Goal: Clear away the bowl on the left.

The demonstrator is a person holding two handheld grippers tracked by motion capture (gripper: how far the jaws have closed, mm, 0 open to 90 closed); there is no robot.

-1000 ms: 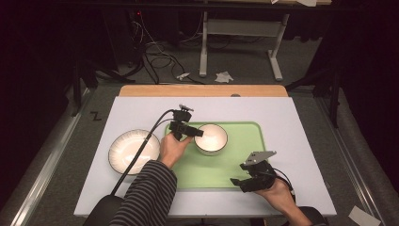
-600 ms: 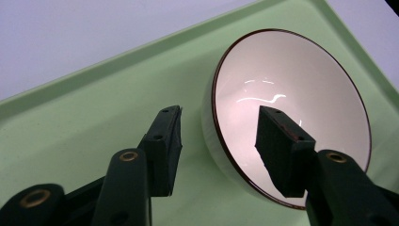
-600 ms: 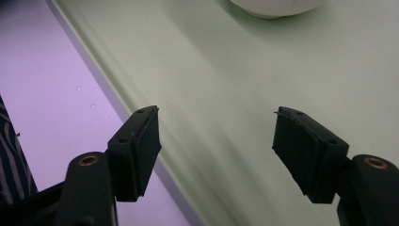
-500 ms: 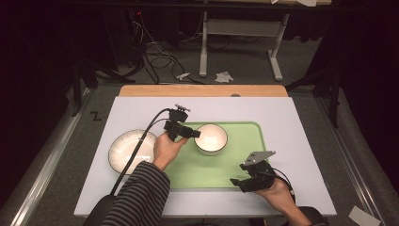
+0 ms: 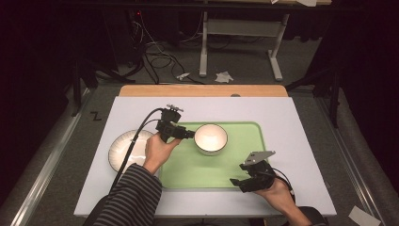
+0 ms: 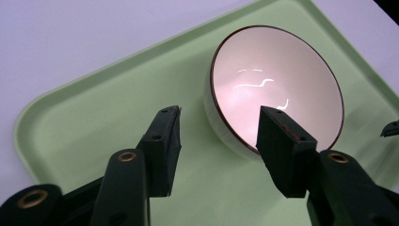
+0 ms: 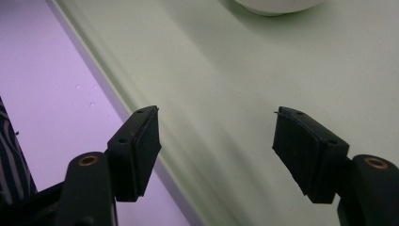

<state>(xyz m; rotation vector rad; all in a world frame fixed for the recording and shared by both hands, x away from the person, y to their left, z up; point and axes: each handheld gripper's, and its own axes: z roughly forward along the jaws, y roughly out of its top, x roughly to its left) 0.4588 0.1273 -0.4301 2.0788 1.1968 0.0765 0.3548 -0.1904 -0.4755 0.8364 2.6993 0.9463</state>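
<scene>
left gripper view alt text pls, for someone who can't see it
The open left tongs frame the near rim of an empty white bowl with a dark edge, one jaw outside the bowl and one in front of its inside. The bowl stands on a light green tray, which lies on a white table.

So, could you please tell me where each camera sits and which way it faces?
High view: above the person's side, looking forward and down on the table; both forearms, left gripper, right gripper.
Left gripper view: rides that gripper, looking along open jaws at the bowl.
Right gripper view: rides that gripper, open jaws over the tray's edge.
All share the green tray.
</scene>
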